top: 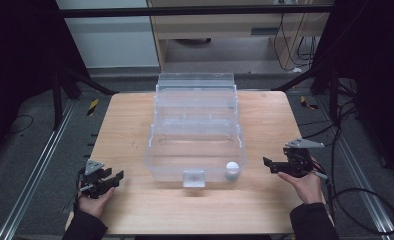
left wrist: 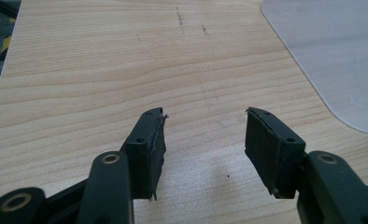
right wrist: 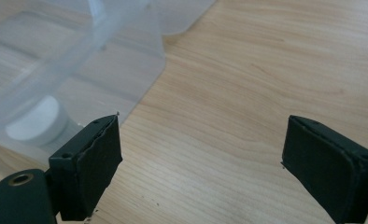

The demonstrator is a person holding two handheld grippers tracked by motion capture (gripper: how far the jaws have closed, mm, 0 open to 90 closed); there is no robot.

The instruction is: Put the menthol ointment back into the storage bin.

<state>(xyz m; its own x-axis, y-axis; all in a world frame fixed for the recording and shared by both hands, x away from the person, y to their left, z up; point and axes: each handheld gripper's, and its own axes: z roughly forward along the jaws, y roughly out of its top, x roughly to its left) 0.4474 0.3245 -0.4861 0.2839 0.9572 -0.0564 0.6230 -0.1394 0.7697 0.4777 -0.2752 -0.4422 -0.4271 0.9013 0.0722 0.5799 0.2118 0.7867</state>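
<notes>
The left gripper and right gripper sit near the wooden table's front edge, jaws wide with nothing in them. Between them stands a clear plastic box, apart from both. A round white piece lies in its front right corner.

Box cut off at the top and right edges in the left gripper view, just a frosted corner. Cut by the top and left edges in the right gripper view too, its white disc blurred behind the wall. Forearms cropped at the bottom of the high view.
</notes>
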